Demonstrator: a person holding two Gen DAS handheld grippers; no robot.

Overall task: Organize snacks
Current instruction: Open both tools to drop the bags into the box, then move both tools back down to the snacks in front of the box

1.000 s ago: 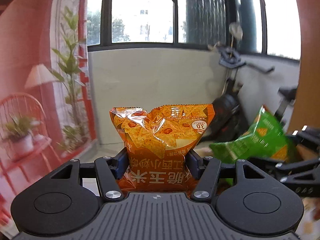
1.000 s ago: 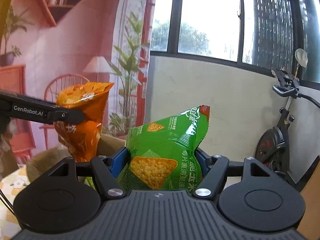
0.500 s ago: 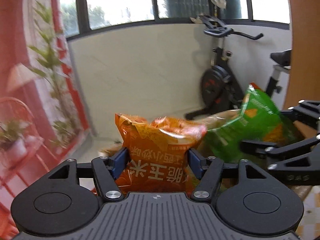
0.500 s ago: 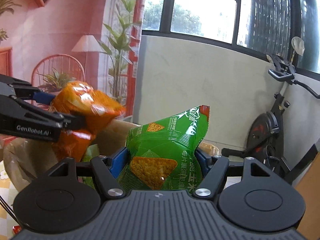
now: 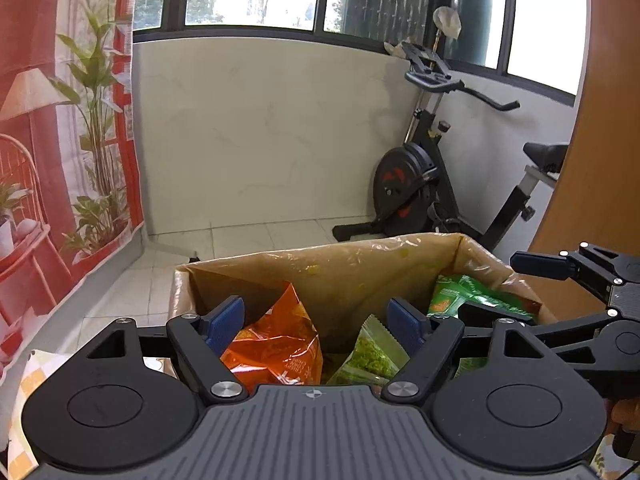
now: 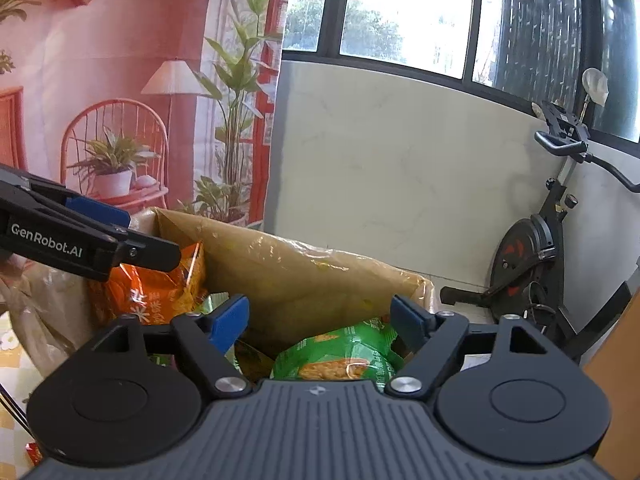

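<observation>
A cardboard box [image 5: 320, 258] lined with clear plastic stands just ahead of both grippers. An orange snack bag [image 5: 280, 344] lies loose inside it on the left, and a green snack bag [image 6: 340, 356] lies inside on the right. My left gripper [image 5: 316, 314] hovers over the box with its jaws opening, and the blue pads stand clear of the orange bag [image 6: 160, 288]. The right gripper [image 6: 320, 316] is opening too, with the green bag [image 5: 468, 292] fallen below its pads. A small green packet [image 5: 372, 354] leans in the box's middle.
A black exercise bike [image 5: 420, 184] stands by the white wall behind the box. A red printed backdrop [image 6: 120, 100] hangs at the left. A brown wooden panel [image 5: 600, 180] rises at the right. A checkered cloth [image 5: 24, 380] covers the surface under the box.
Both grippers tipped down over the box and opened. The orange bag left my left jaws and the green bag left the right jaws; both now lie in the box.
</observation>
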